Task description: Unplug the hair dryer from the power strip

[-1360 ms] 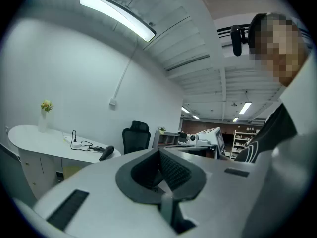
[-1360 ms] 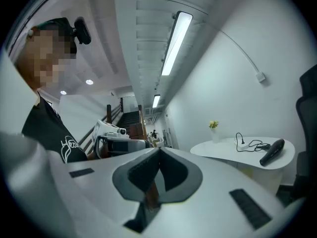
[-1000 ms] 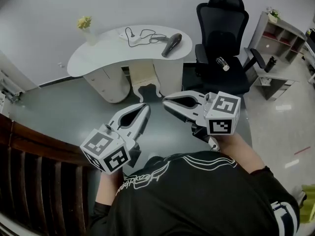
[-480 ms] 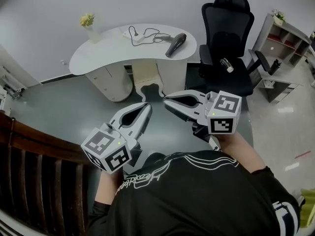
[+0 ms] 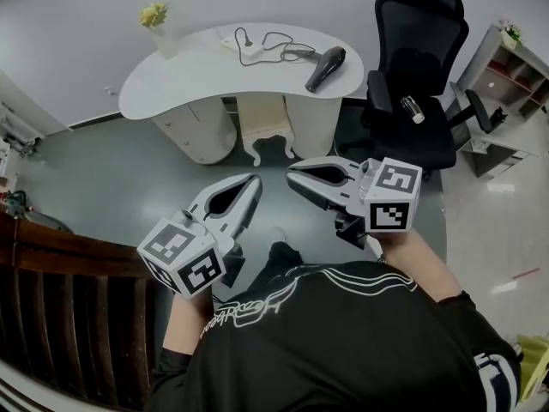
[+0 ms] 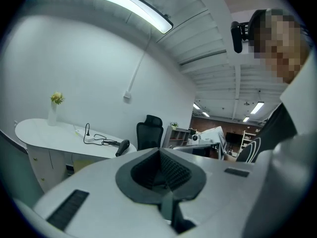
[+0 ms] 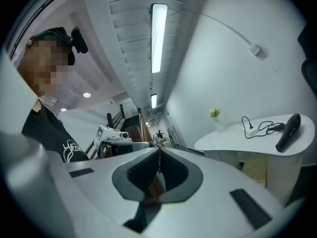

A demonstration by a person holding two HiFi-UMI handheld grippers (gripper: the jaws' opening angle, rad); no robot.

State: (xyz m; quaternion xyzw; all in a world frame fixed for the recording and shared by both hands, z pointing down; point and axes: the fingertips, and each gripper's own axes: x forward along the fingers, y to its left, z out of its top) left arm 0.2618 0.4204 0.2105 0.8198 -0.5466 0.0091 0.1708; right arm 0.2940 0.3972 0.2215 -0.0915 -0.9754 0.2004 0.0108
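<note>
Left claw: my left claw [image 5: 255, 181] is pinched fully shut, tip to tip, with nothing in it. It hangs over the floor, well short of the desk [image 5: 197, 84].
Right claw: my right claw [image 5: 292, 177] is likewise closed to its tips and empty, just beside the left one and as far from the desk.
Hair dryer: the black hair dryer [image 5: 324, 68] lies on its side near the desk's right end, close to the front edge.
Power strip: the white power strip [image 5: 249, 51] sits toward the back of the desk, with a black plug [image 5: 239, 34] standing in it. The cord [image 5: 279, 39] loops loosely from there to the dryer.
Progress: I judge the task not started; the plug is seated.
Risk, strip: the strip looks light, so pulling the plug with nothing pinning it could lift the whole strip.
Risk, cord: tugging the cord rather than the plug could drag the dryer off the desk's near edge.
Risk, vase: a wide swing at the desk's left end could tip the vase.
Containers: the vase [image 5: 163, 41] holds yellow flowers. The shelf unit [image 5: 515, 67], beyond the office chair right of the desk, has contents too small to tell.
</note>
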